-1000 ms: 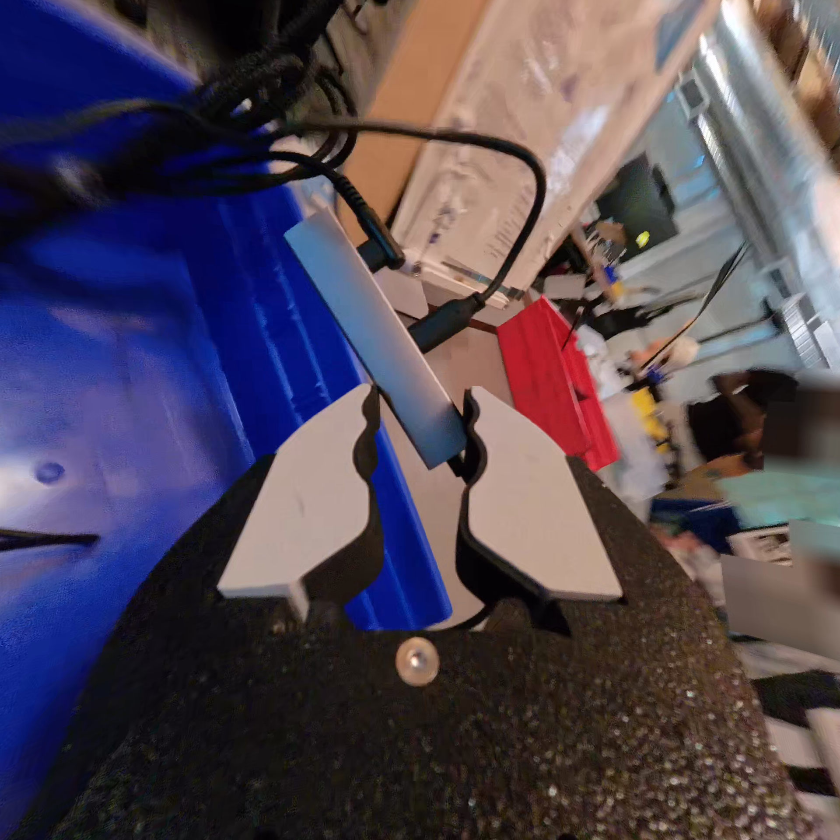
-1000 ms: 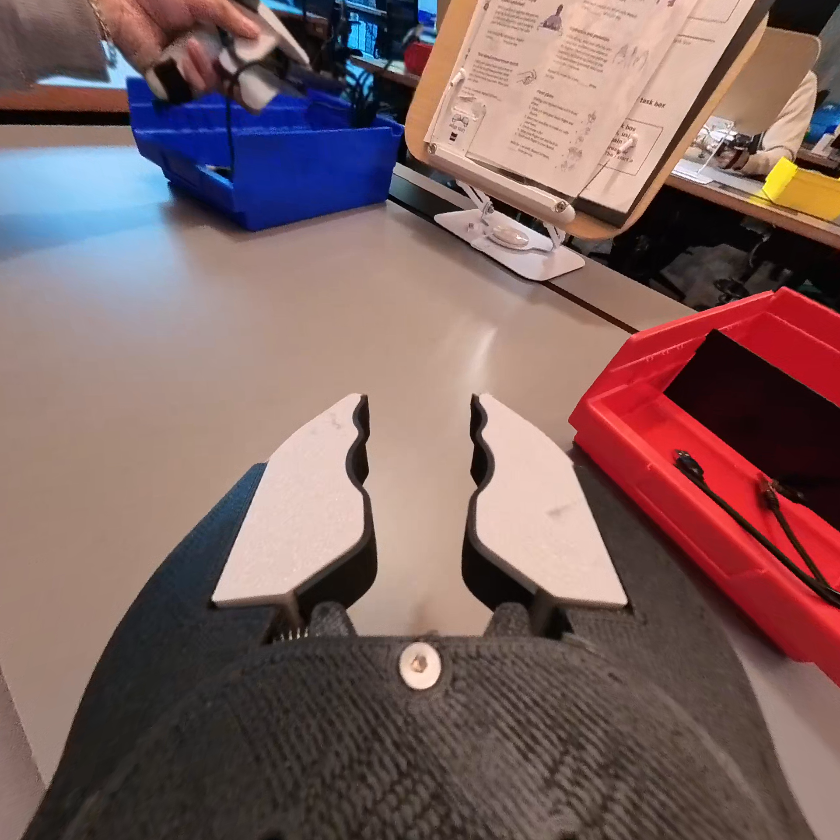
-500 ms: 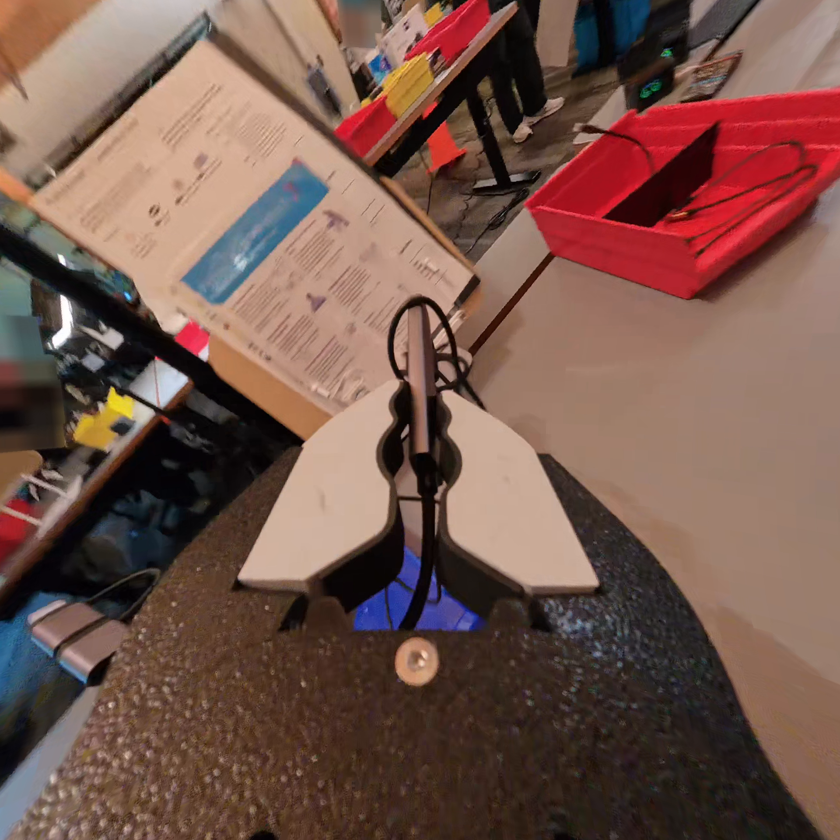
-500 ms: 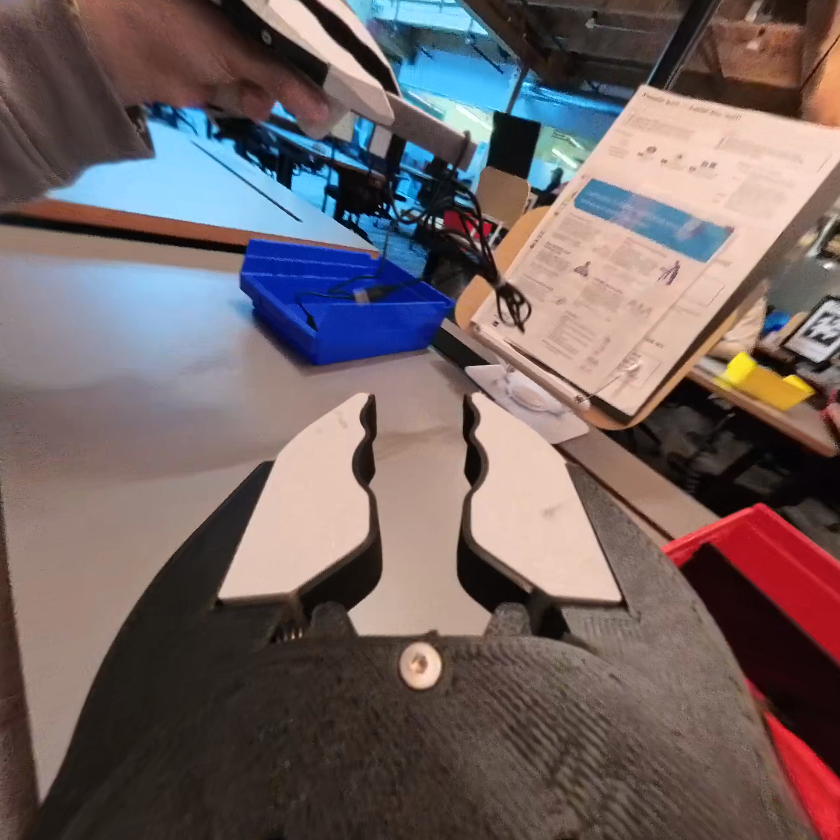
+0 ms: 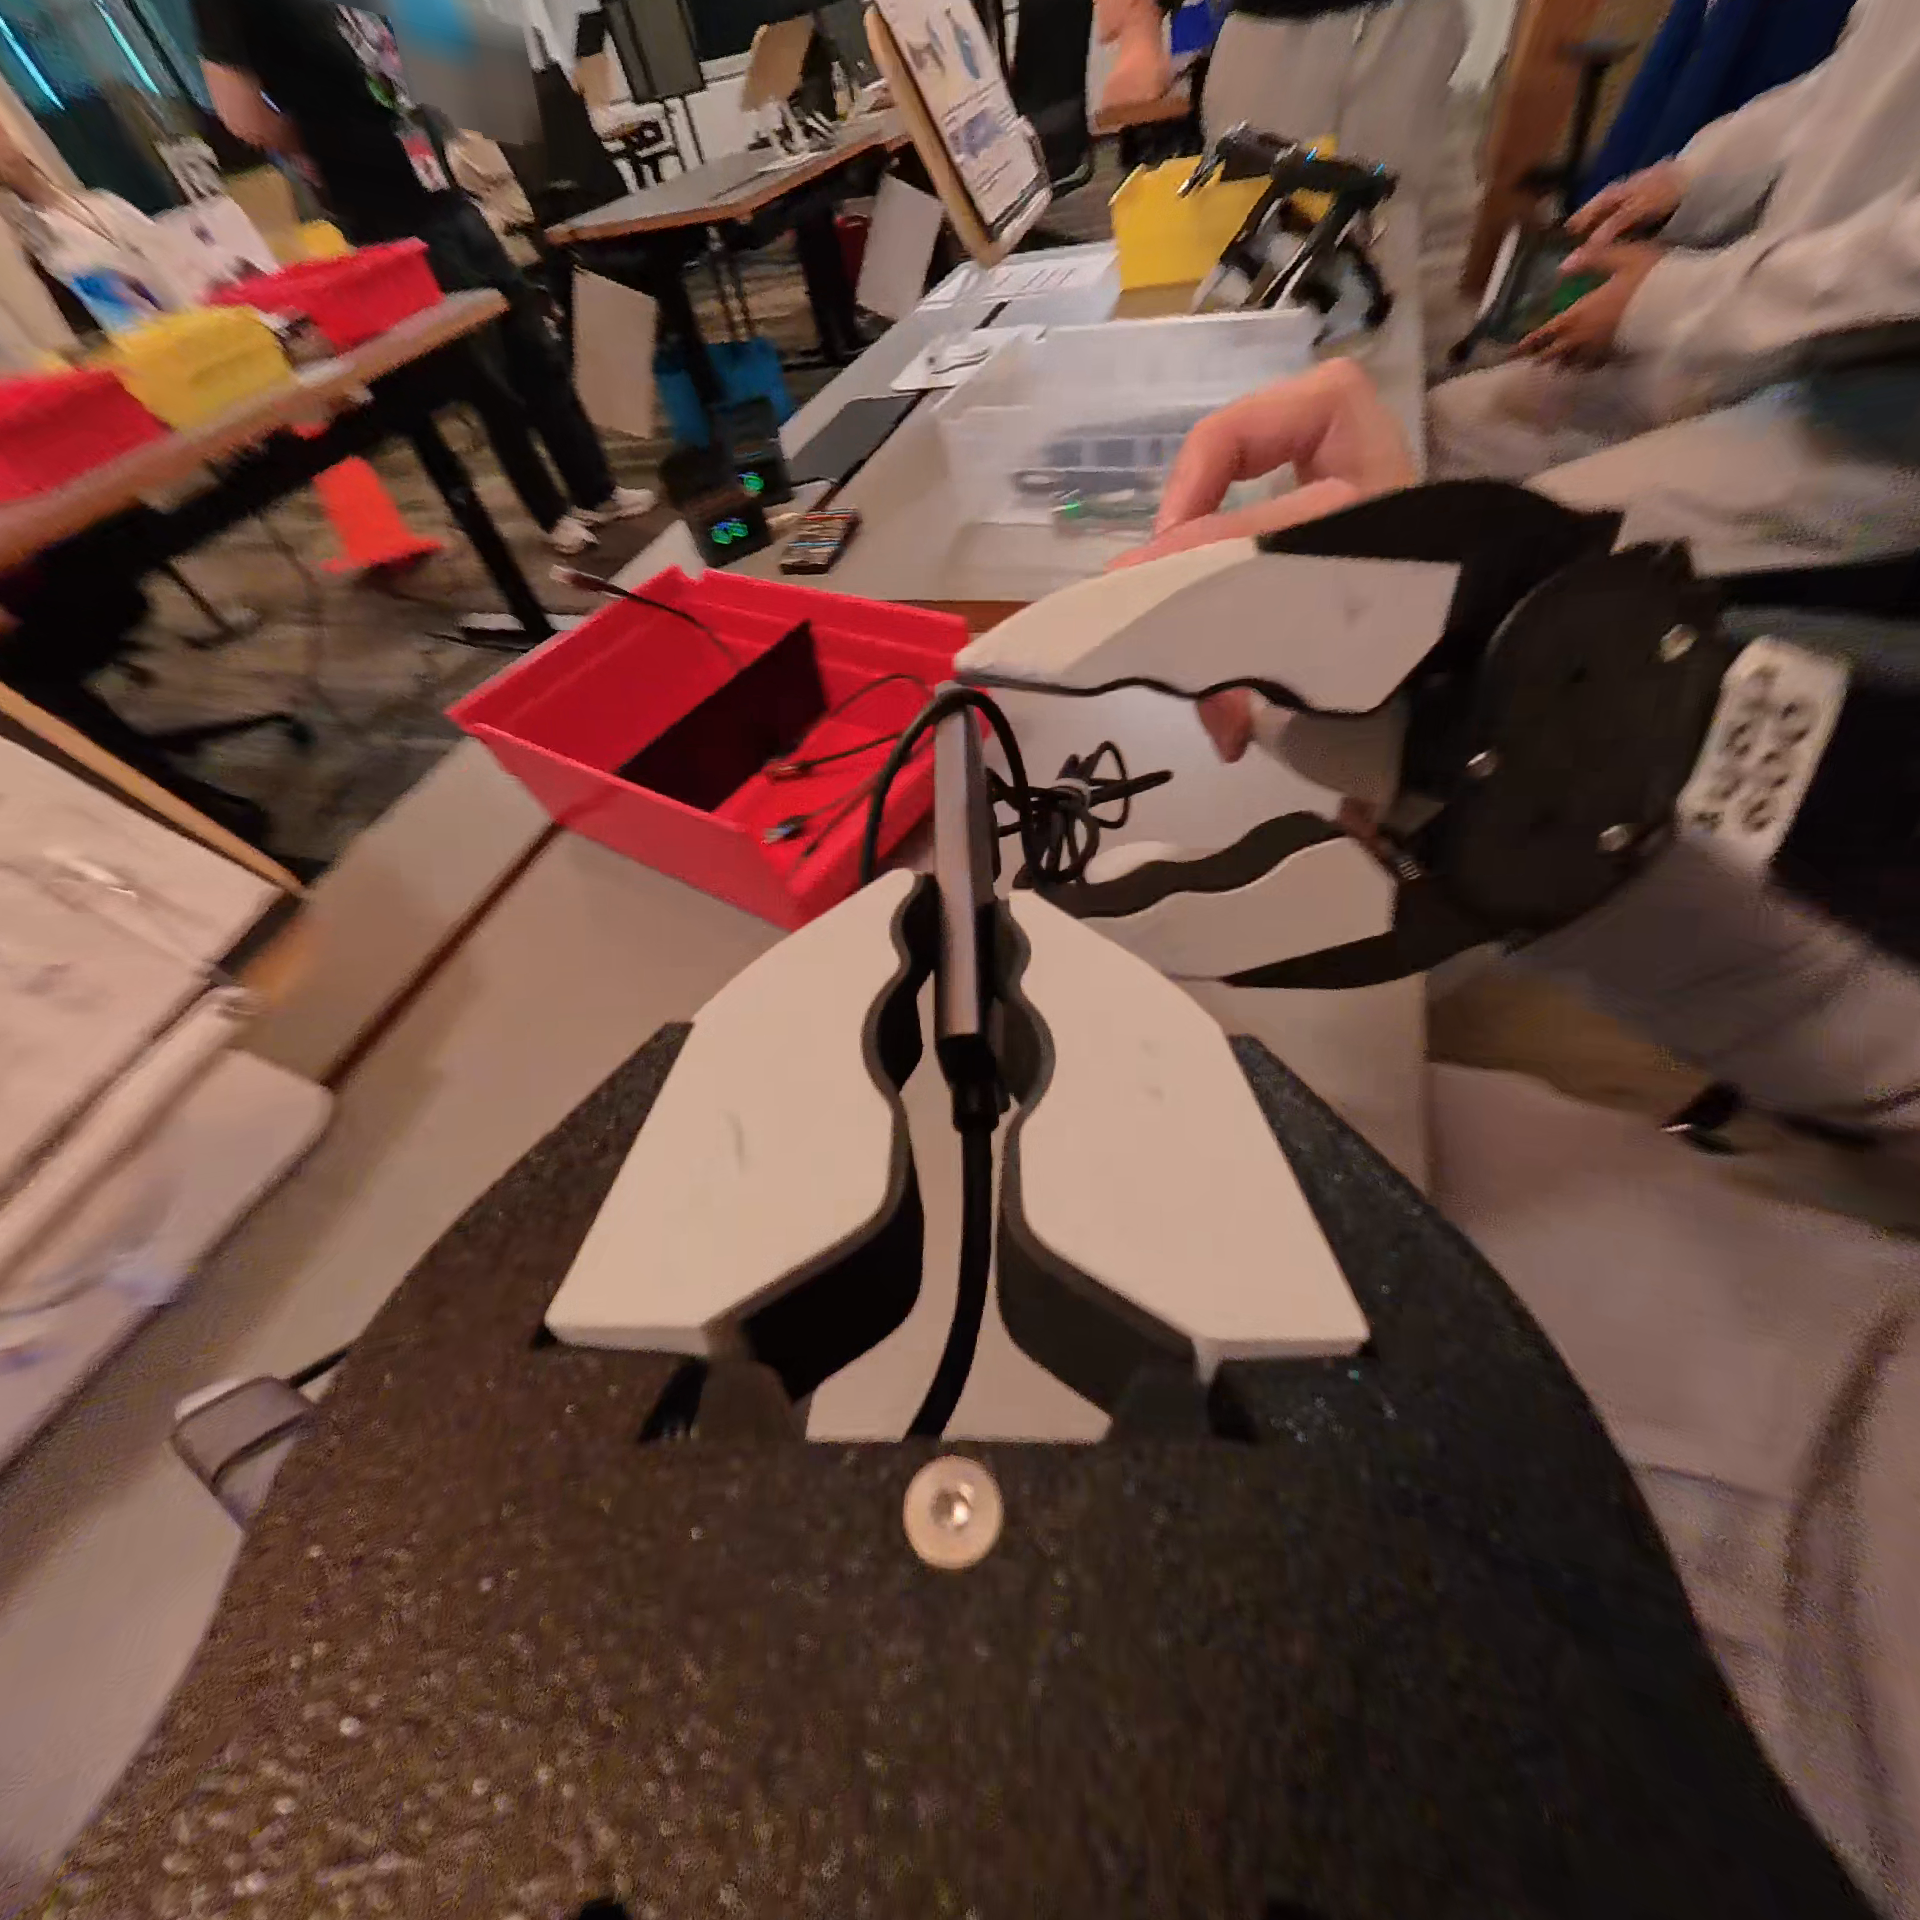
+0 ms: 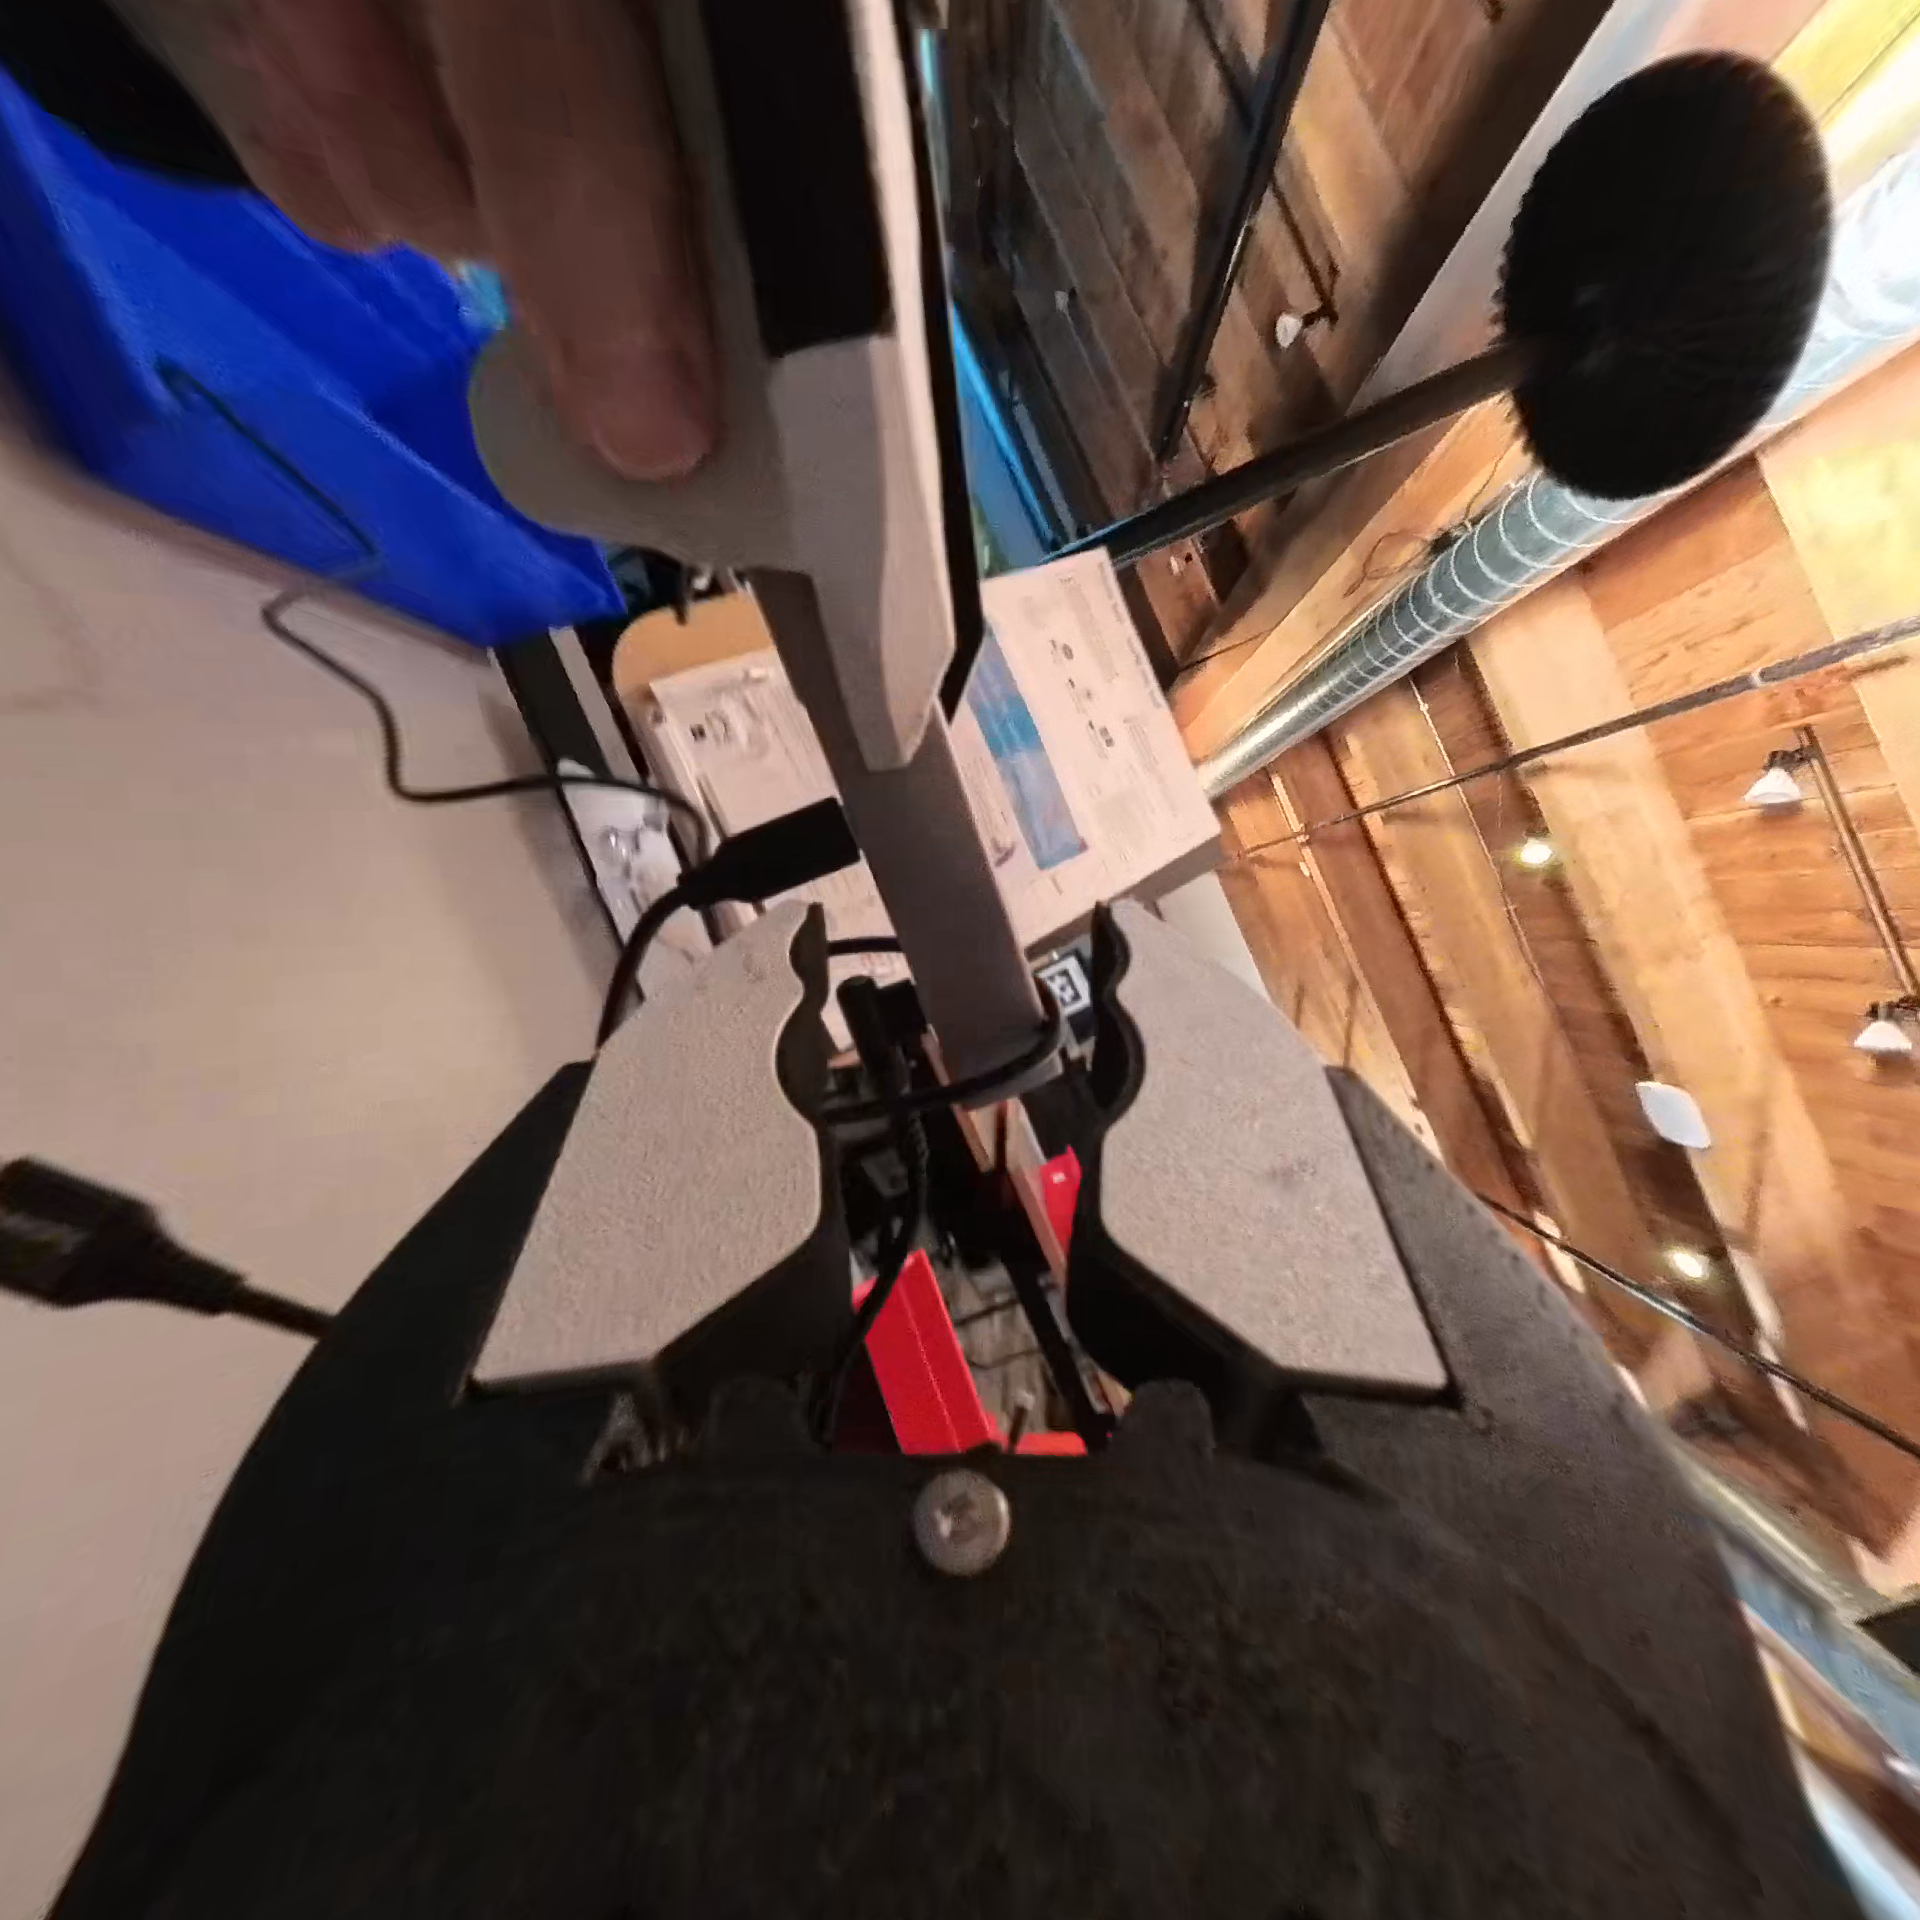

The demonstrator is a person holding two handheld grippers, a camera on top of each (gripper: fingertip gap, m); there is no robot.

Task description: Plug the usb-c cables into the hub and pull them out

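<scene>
left gripper [image 5: 956, 914] clamped on grey hub [image 5: 958, 883], edge-on, held above table | only left view shows right gripper [image 5: 1049, 779] wide, far hub end between its fingers, red bin [image 5: 623, 748] beyond | right view: plug [image 6: 769, 862] in hub side, blue bin [image 6: 260, 395] | grey table [image 5: 540, 997], busy workshop | 0.5 s ago right gripper was well apart from hub

The left gripper [image 5: 961, 914] is clamped tight on a thin grey bar, raised above the table; the right gripper [image 6: 961, 961] faces it, jaws spread wide apart
</scene>
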